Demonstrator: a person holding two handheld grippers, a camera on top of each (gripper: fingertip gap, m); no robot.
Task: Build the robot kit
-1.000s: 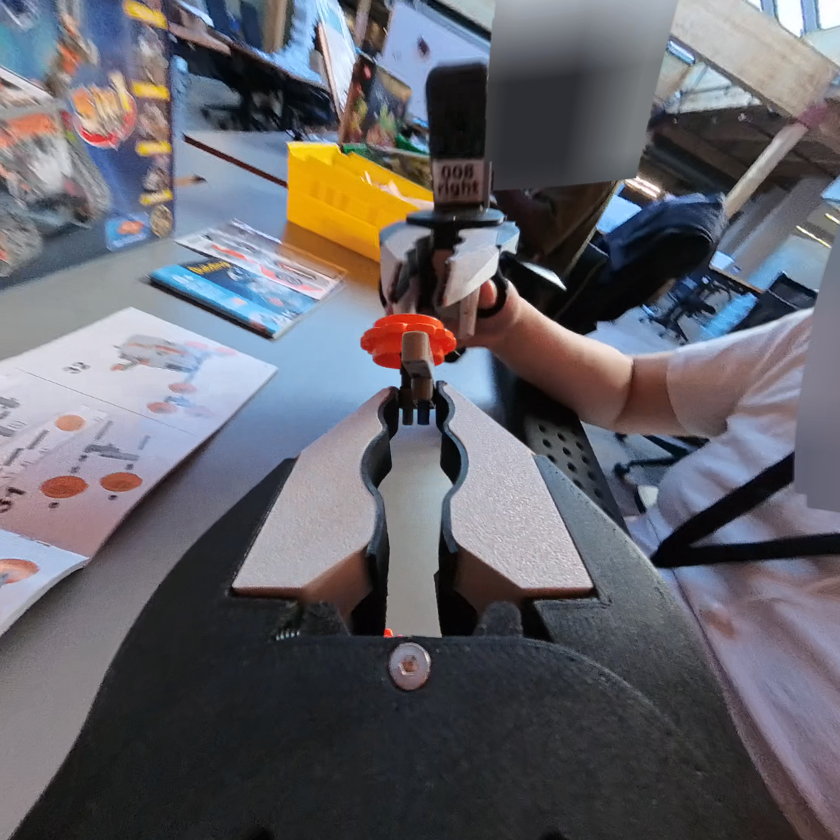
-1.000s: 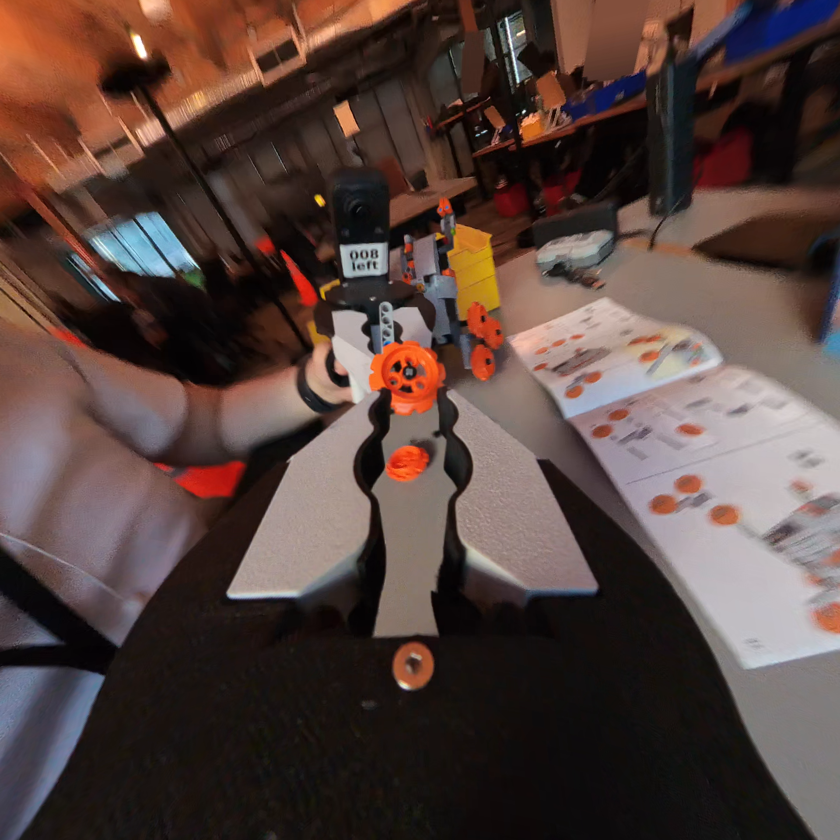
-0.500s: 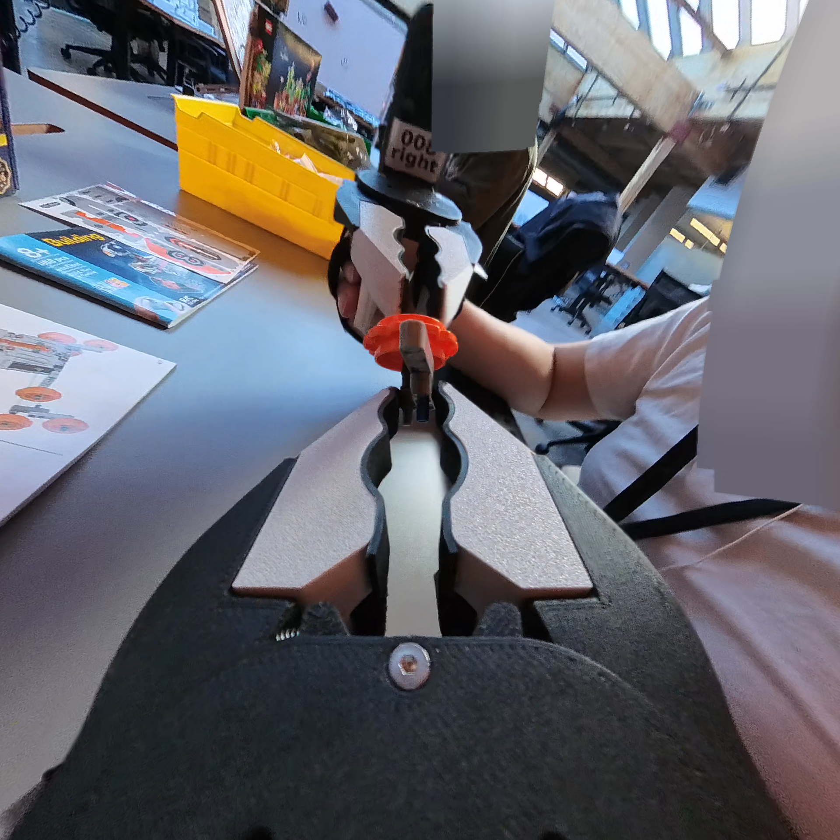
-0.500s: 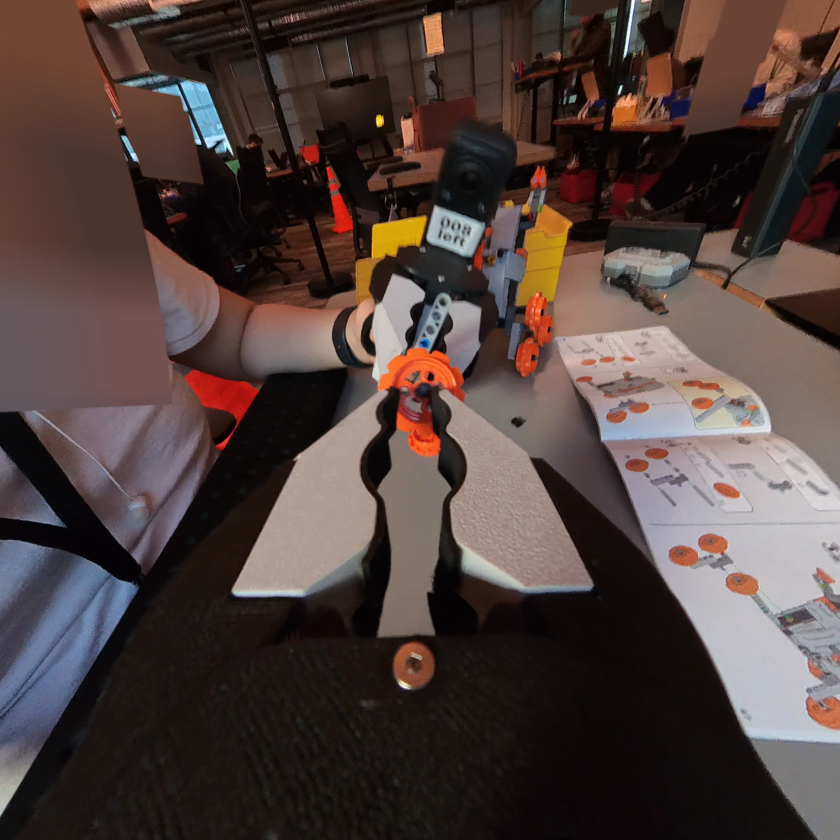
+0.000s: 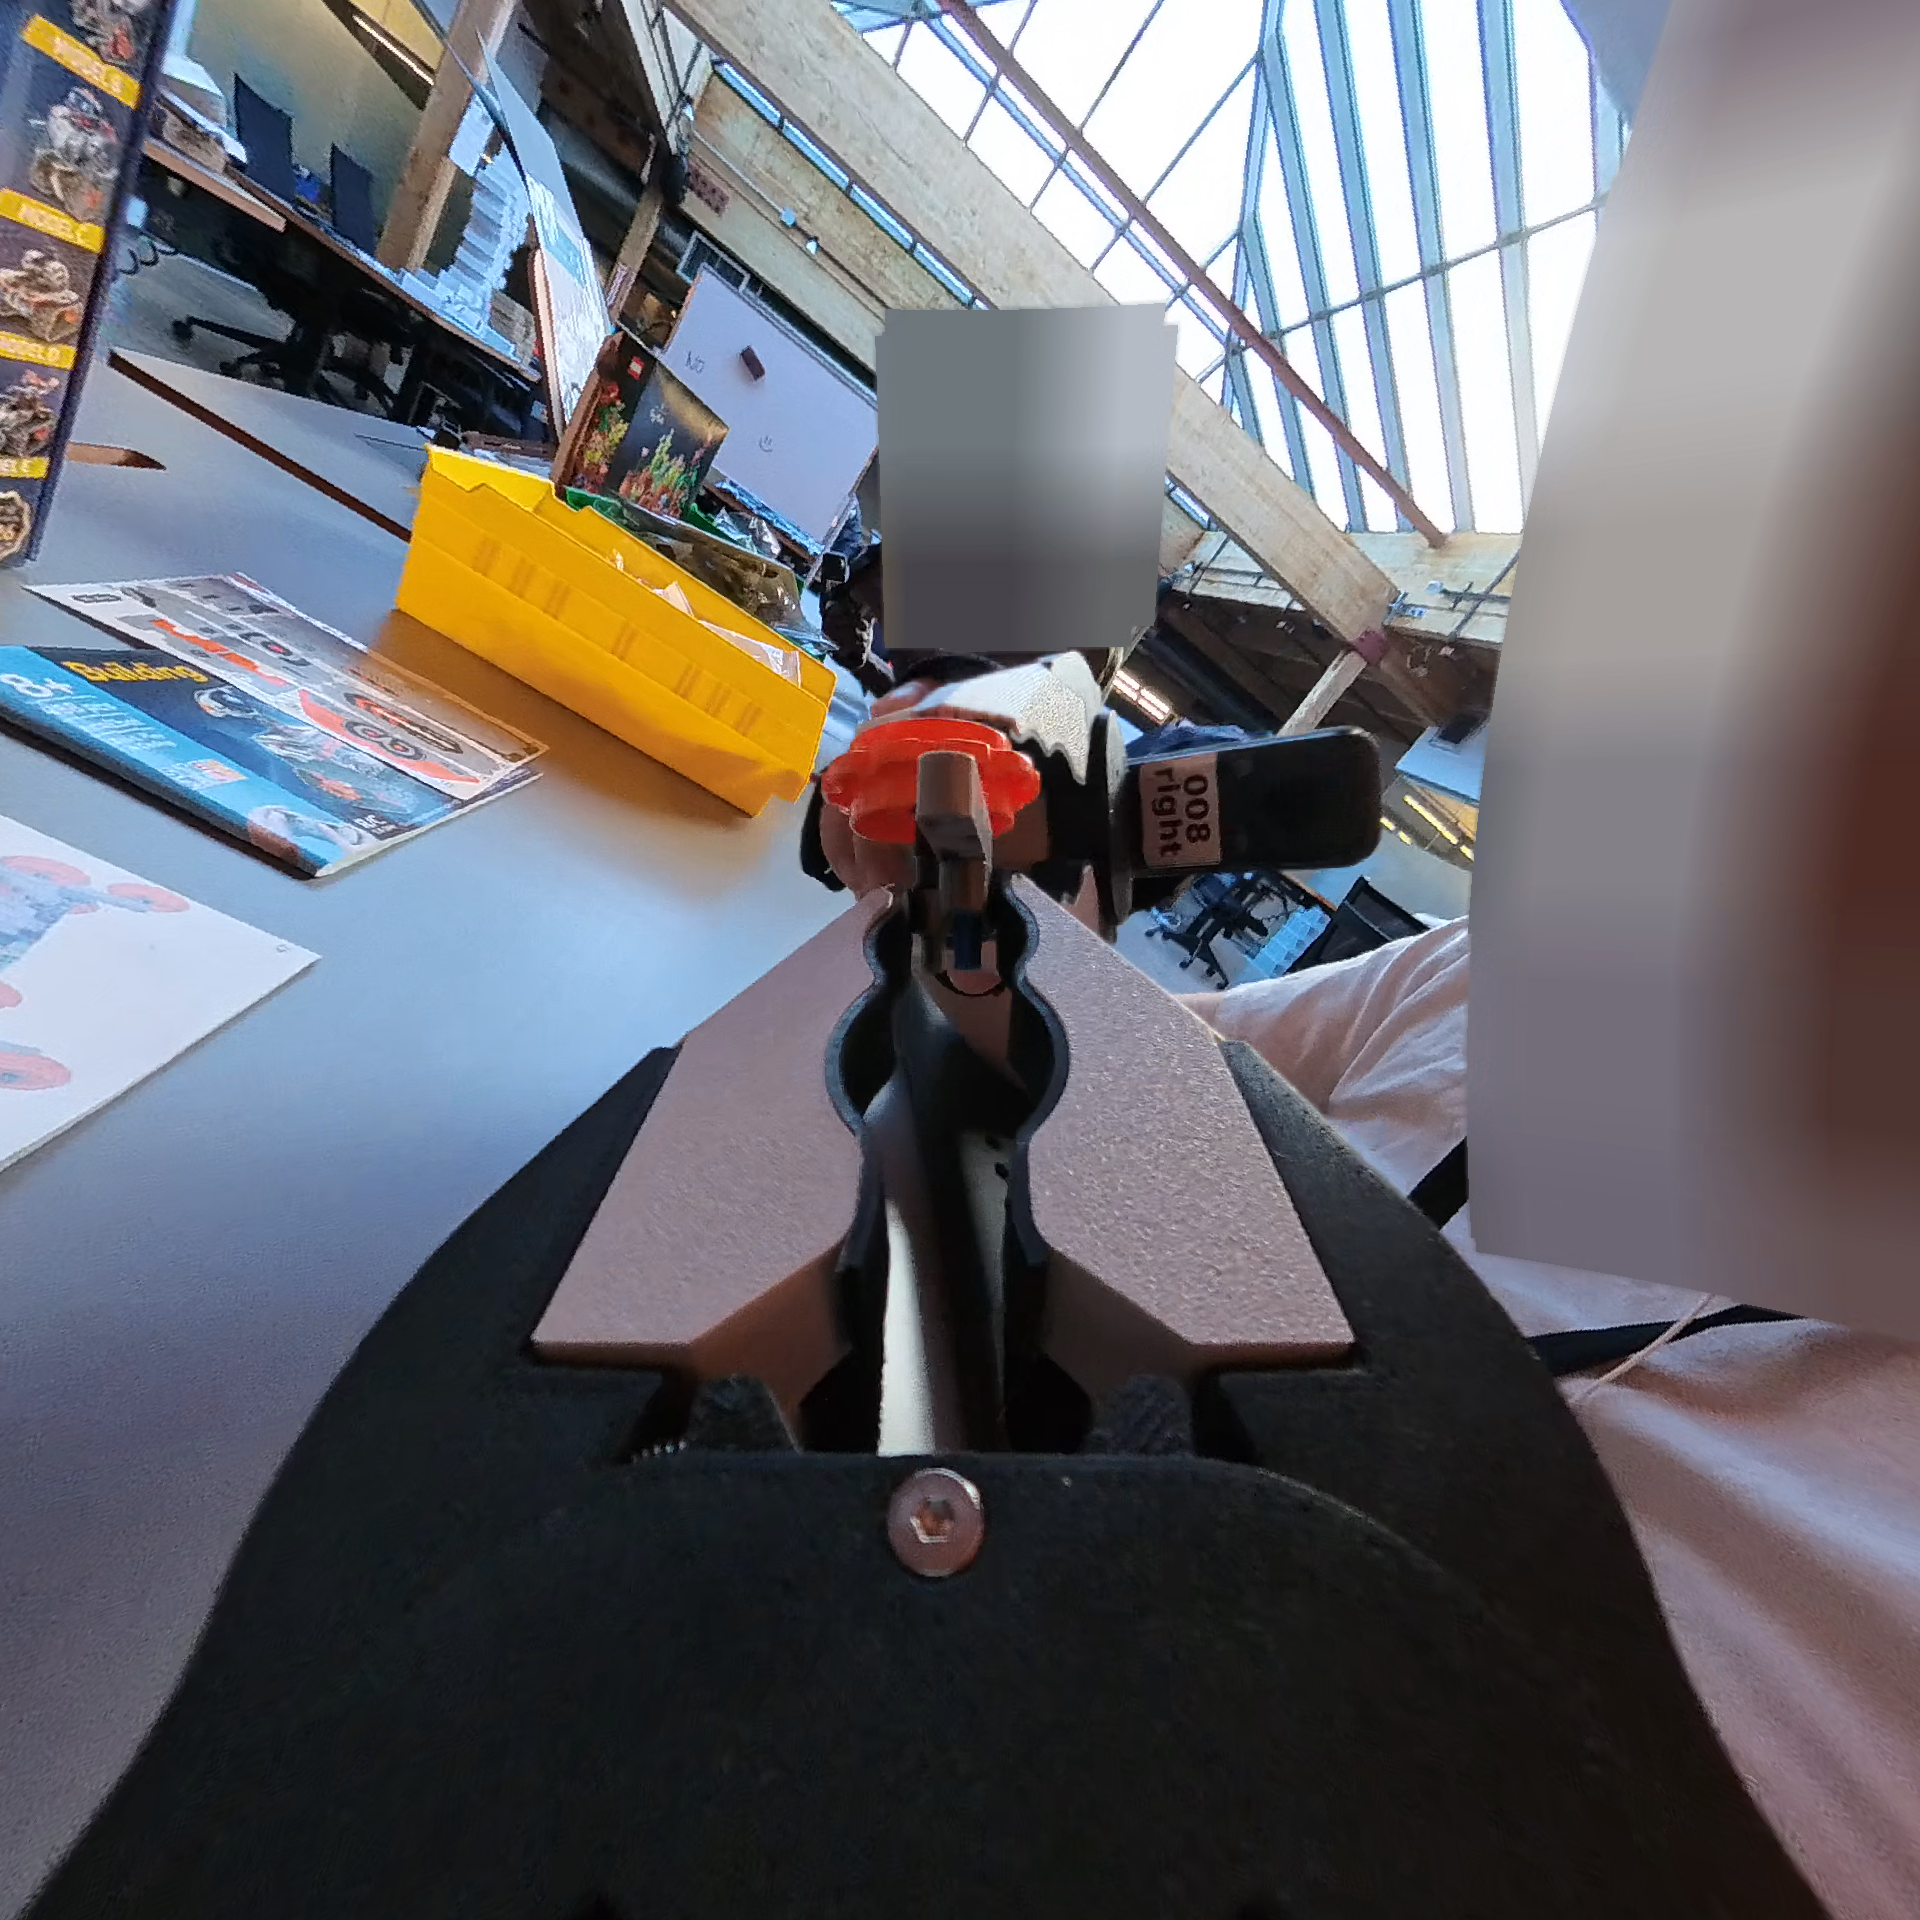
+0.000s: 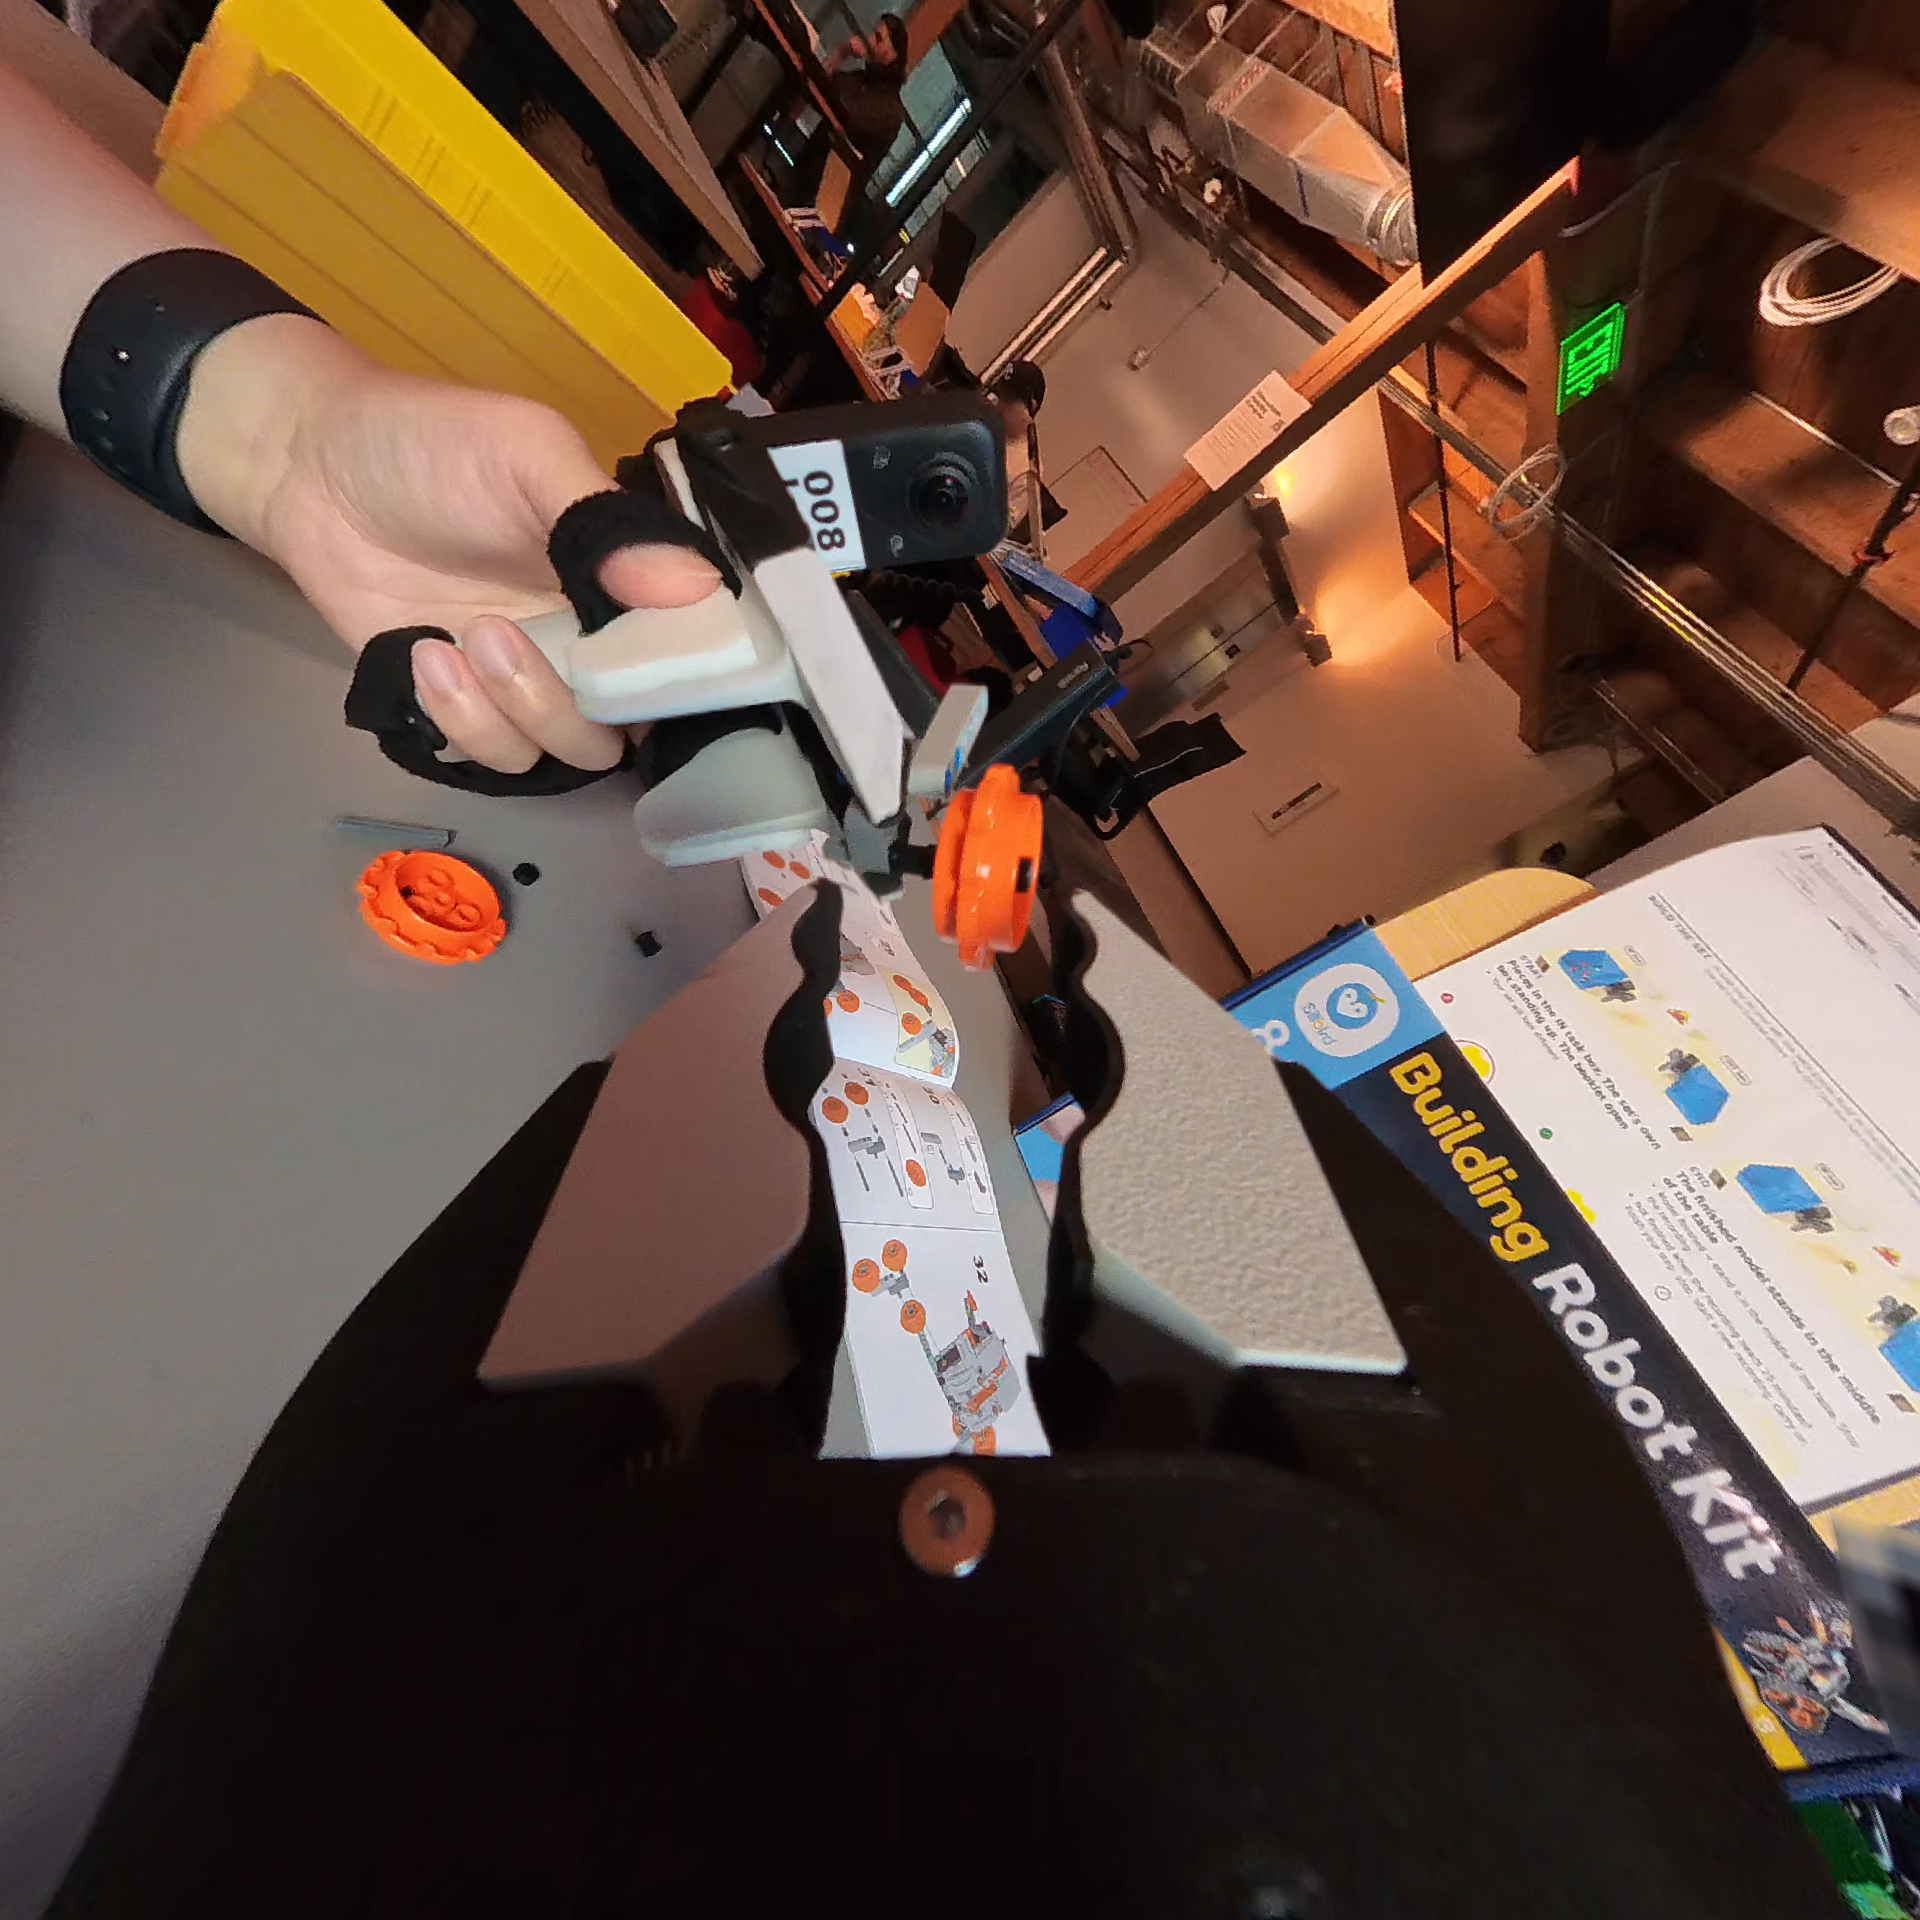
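My left gripper [image 5: 956, 920] is shut on a short grey beam [image 5: 951, 821] that carries an orange wheel [image 5: 883, 795] at its far end. My right gripper [image 6: 945, 914] is open, its tips on either side of that orange wheel [image 6: 982, 862], which stands nearer the right finger, without clamping it. In the left wrist view the right gripper [image 5: 1049, 717] lies turned on its side just behind the wheel. In the right wrist view the left gripper [image 6: 899, 821] is held by a hand [image 6: 416, 499]. A second orange wheel [image 6: 431, 904] lies flat on the grey table [image 6: 208, 1039].
A yellow bin [image 5: 613, 613] stands on the table behind the grippers. Booklets [image 5: 260, 727] and an open instruction sheet [image 5: 104, 987] lie to the left. A blue booklet [image 6: 1558, 1299] lies under my right gripper. Small black pins [image 6: 525, 873] and a grey axle [image 6: 395, 829] lie near the loose wheel. My two grippers' fingertips are within a few centimetres of each other.
My right gripper was shut on the orange wheel and has opened. It has also rolled onto its side. My left gripper has tilted upward, still holding the beam.
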